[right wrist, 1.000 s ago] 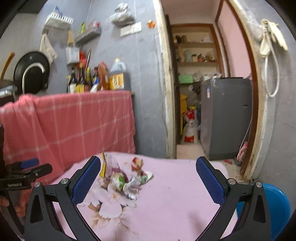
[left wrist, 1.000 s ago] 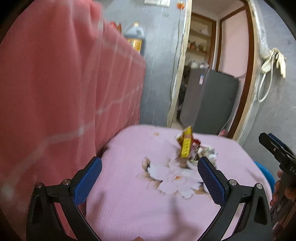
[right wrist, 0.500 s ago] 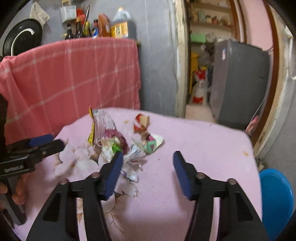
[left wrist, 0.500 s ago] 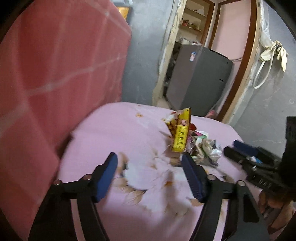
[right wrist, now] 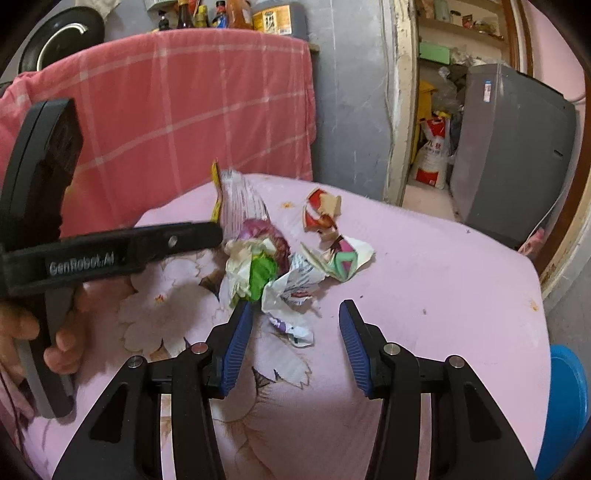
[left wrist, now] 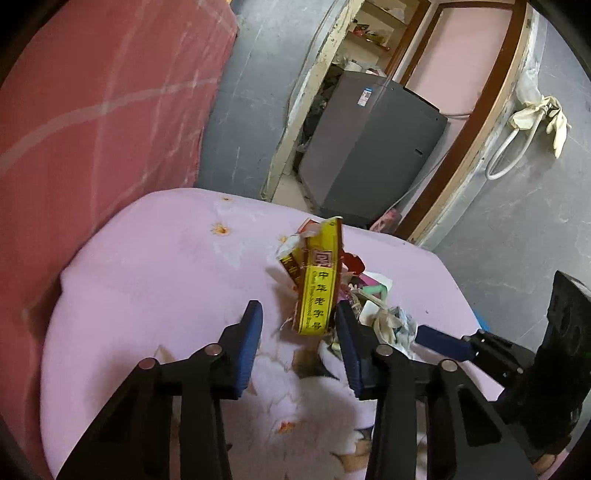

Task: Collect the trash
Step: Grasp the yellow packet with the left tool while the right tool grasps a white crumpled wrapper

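A pile of trash lies on a pink flowered tablecloth (left wrist: 155, 266). It has an upright yellow wrapper (left wrist: 318, 284), crumpled white paper (right wrist: 291, 284), a green scrap (right wrist: 263, 273), a purple wrapper (right wrist: 264, 232) and a red torn piece (right wrist: 321, 214). My left gripper (left wrist: 298, 314) is open, its jaws on either side of the yellow wrapper's lower end. It also shows in the right wrist view (right wrist: 192, 236). My right gripper (right wrist: 294, 314) is open, just before the crumpled white paper. Its blue finger (left wrist: 439, 338) shows in the left wrist view.
A red checked cloth (right wrist: 192, 107) hangs behind the table at the left. A grey appliance (right wrist: 513, 147) stands in the doorway beyond. A blue bin (right wrist: 569, 398) sits below the table's right edge. Bottles (right wrist: 229, 11) stand on a shelf above the cloth.
Both grippers have moved forward and down to the trash pile. Both jaws have narrowed but stay open. The left one now straddles the yellow wrapper.
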A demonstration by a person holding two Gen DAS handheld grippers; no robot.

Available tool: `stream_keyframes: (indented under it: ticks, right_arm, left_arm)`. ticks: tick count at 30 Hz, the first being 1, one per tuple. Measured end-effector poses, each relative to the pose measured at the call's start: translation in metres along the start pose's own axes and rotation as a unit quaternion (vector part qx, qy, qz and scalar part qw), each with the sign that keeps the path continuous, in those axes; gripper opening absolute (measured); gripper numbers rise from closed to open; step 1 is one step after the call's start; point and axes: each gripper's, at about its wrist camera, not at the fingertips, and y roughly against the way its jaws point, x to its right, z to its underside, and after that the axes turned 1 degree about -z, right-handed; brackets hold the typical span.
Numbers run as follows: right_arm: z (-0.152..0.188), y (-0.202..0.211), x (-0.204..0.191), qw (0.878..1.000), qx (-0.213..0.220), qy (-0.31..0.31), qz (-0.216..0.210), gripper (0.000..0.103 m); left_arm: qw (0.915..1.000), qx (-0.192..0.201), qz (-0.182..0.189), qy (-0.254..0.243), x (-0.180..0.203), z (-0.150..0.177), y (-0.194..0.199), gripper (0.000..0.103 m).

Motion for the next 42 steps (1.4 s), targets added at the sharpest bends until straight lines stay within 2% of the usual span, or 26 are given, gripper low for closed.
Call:
stream_keyframes:
  ticks: [2,3,10,13,19,29,36,42]
  right_arm:
    - [-0.001,-0.003,0.002,1.0,-0.006,-0.005,-0.005,0.046]
    - [-0.002,-0.004,0.004,1.0,-0.009,-0.009,-0.009,0.044]
    - [-0.002,-0.008,0.011,0.999,-0.019,-0.028,-0.026,0.015]
    - [-0.001,-0.005,0.011,0.999,-0.011,-0.032,-0.025,0.01]
    - [0.004,0.008,0.01,0.999,0.014,-0.032,-0.014,0.007]
    - [0.02,0.061,-0.007,0.994,0.106,0.002,0.01,0.007]
    - [0.032,0.103,-0.014,0.982,0.182,0.029,0.051,0.006]
    - [0.041,0.144,-0.011,0.964,0.244,0.038,0.099,0.007]
  left_arm:
    - [0.9999,-0.01,0.01,0.002,-0.001,-0.003,-0.006,0.024]
    - [0.9998,-0.015,0.008,0.004,-0.001,-0.003,-0.008,0.024]
    - [0.9997,0.0,0.009,0.022,-0.005,-0.002,-0.003,0.02]
    - [0.9996,0.012,-0.002,0.024,-0.003,0.002,0.006,0.02]
    - [0.9988,0.025,-0.023,0.034,0.0,0.016,0.028,0.02]
    - [0.9958,0.078,-0.047,0.009,0.028,0.042,0.069,0.019]
    - [0.992,0.116,-0.045,-0.021,0.057,0.064,0.087,0.019]
    - [0.9841,0.163,-0.037,-0.06,0.097,0.072,0.097,0.019]
